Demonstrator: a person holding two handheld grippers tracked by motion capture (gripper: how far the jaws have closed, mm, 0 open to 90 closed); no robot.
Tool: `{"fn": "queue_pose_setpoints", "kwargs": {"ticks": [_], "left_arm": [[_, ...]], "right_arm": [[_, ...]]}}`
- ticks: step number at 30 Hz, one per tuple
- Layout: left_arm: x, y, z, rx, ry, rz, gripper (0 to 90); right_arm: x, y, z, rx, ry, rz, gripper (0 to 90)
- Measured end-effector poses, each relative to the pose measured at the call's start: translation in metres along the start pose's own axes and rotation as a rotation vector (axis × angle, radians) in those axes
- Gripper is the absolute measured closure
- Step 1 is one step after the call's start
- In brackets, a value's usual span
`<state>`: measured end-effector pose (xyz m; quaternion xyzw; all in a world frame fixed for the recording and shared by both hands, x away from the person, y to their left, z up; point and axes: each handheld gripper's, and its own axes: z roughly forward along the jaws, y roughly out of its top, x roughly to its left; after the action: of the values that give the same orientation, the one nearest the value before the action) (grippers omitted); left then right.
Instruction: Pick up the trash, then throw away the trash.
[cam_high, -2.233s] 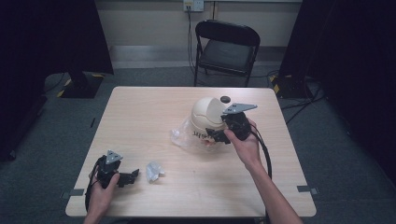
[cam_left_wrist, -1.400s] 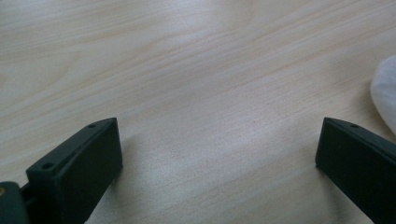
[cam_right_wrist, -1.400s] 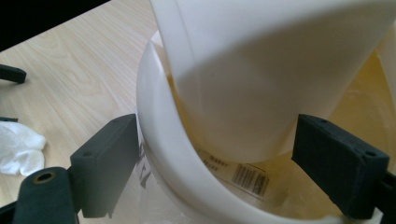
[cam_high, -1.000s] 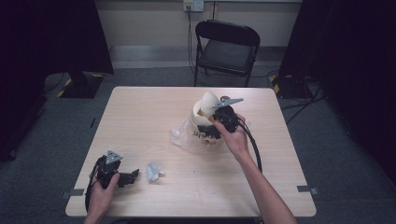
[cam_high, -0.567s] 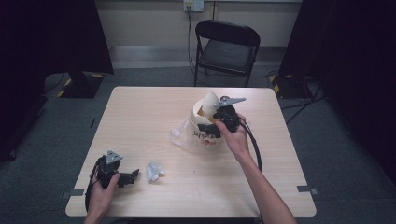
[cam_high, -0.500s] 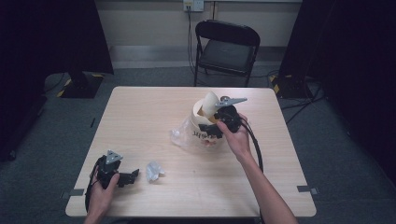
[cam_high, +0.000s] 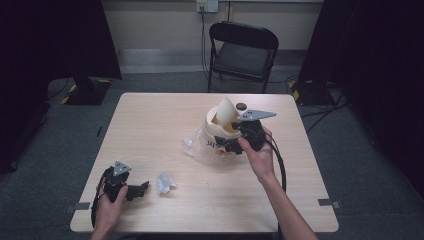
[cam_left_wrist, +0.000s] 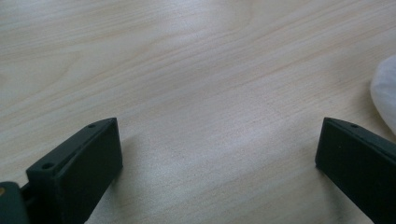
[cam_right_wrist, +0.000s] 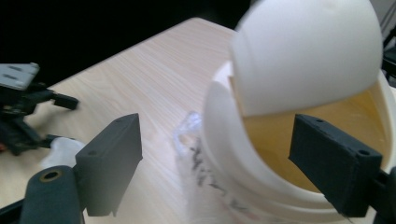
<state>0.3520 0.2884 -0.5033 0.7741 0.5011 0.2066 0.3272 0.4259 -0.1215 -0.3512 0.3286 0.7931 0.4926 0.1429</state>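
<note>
- on the far right part of the pale wooden worktop (cam_high: 150, 125), the cream round plastic tub (cam_high: 216, 131) now shows its cream domed lid (cam_high: 226, 111) tipped up on edge; 2.2 s ago it sat flat over the rim.
- right tool (cam_right_wrist: 224, 163): jaws wide apart, straddling the tub's near wall, clamping nothing.
- left tool (cam_high: 142, 187): jaws apart, resting near the front left edge, beside a small crumpled clear wrapper (cam_high: 165, 182).
- likely meaning: the tub is being opened.

Black handwriting runs across the white tub (cam_high: 218, 142), but it is unreadable.
</note>
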Motion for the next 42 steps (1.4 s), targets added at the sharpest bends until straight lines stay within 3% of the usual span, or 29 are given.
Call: {"fn": "queue_pose_setpoints", "kwargs": {"ticks": [2, 7, 11, 13, 14, 15, 17, 24, 28, 31, 36, 42], "left_arm": [[0.0, 0.0, 0.0, -0.001, 0.0, -0.001, 0.0], [0.0, 0.0, 0.0, -0.001, 0.0, 0.0, 0.0], [0.0, 0.0, 0.0, -0.001, 0.0, 0.0, 0.0], [0.0, 0.0, 0.0, -0.001, 0.0, 0.0, 0.0], [0.0, 0.0, 0.0, -0.001, 0.0, 0.0, 0.0], [0.0, 0.0, 0.0, -0.001, 0.0, 0.0, 0.0], [0.0, 0.0, 0.0, -0.001, 0.0, 0.0, 0.0], [0.0, 0.0, 0.0, 0.001, 0.001, 0.0, 0.0], [0.0, 0.0, 0.0, -0.001, 0.0, -0.001, 0.0], [0.0, 0.0, 0.0, -0.003, 0.0, -0.004, 0.2], [0.0, 0.0, 0.0, -0.003, 0.004, -0.001, 0.2], [0.0, -0.001, -0.001, -0.001, 0.006, 0.002, 0.3]], "right_arm": [[0.007, 0.0, -0.001, 0.012, 0.035, -0.001, 23.2], [0.026, -0.003, 0.006, 0.057, 0.082, -0.023, 22.6], [0.057, -0.015, 0.036, 0.116, 0.155, -0.059, 23.1], [0.062, -0.018, 0.043, 0.127, 0.166, -0.07, 23.2], [0.074, -0.025, 0.058, 0.153, 0.196, -0.077, 23.5], [0.074, -0.025, 0.058, 0.153, 0.196, -0.077, 23.5], [0.09, -0.031, 0.077, 0.183, 0.254, -0.087, 25.0], [0.122, -0.031, 0.109, 0.219, 0.298, -0.142, 27.2], [0.125, -0.035, 0.128, 0.252, 0.309, -0.142, 29.3], [0.124, -0.042, 0.142, 0.294, 0.313, -0.155, 38.8], [0.119, -0.054, 0.158, 0.344, 0.337, -0.128, 33.6], [0.123, -0.065, 0.167, 0.368, 0.337, -0.136, 33.9]]}}
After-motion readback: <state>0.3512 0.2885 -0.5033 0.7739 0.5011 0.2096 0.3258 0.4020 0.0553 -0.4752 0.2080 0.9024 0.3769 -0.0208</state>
